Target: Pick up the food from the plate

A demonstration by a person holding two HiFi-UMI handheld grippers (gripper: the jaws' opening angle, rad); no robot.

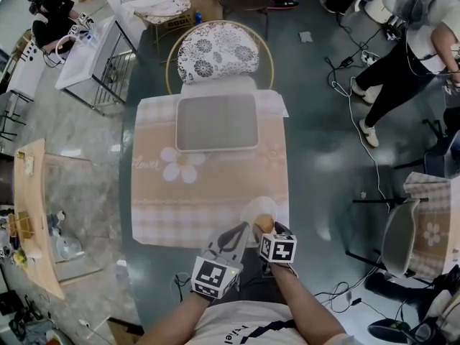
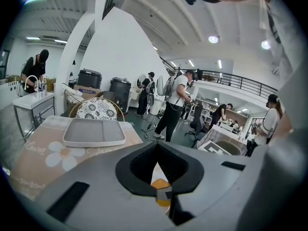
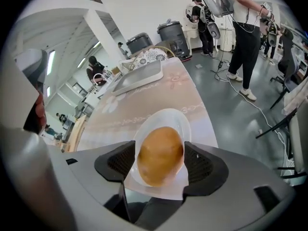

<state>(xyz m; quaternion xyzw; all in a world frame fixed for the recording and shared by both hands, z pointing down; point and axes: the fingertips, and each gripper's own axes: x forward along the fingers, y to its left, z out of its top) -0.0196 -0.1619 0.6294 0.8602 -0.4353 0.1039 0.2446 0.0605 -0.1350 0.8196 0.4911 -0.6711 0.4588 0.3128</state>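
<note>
The right claw (image 3: 160, 159) is released, its jaws flanking the round golden-brown bun (image 3: 160, 150) on the white plate (image 3: 169, 117), whose near rim the claw body hides. The left claw (image 2: 158, 149) is clenched and empty.

A glossy white plate (image 3: 186, 122) is seen under smooth, matt food (image 3: 160, 155); the desk cloth (image 1: 215, 192) appears soft and woven; the tray (image 1: 217, 123) looks matt plastic.

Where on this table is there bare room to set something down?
Bare: the cloth between the grey tray and the white plate, and the near-left corner. Crowded: the near-right corner, with plate, bun and right tongs.
</note>
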